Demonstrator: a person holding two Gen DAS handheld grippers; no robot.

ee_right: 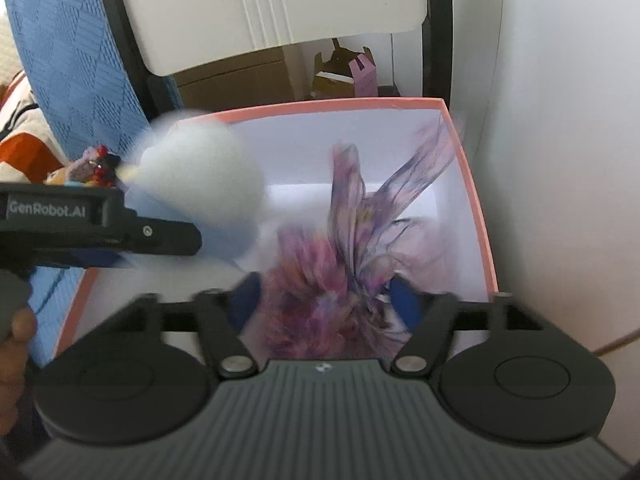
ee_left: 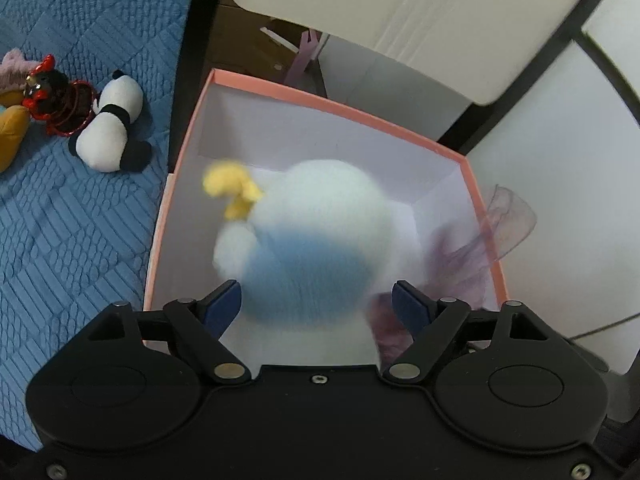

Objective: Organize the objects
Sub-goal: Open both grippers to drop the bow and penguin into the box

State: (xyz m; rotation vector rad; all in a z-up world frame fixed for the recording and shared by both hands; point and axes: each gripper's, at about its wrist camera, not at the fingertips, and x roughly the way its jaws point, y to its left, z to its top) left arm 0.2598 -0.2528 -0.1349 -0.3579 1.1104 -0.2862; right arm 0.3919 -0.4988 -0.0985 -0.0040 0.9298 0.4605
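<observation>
Chair, bedding and cartons beyond the jaws

A white chair back (ee_left: 420, 12) on a black frame stands ahead of the jaws. A blue quilted bedspread (ee_left: 80, 208) lies to their left and a white wall (ee_right: 560, 128) to their right. Cardboard boxes (ee_right: 240, 76) and a pink carton (ee_right: 364, 76) sit farthest ahead.

I get soft, even daylight in both views, bright on the white box (ee_left: 320, 128) walls with only faint shadows and no glare. The blue plush (ee_left: 312, 240) and the scarf (ee_right: 352, 248) smear with motion blur, while the panda (ee_left: 110, 124) stays sharp. Fisheye bending curves every edge.
</observation>
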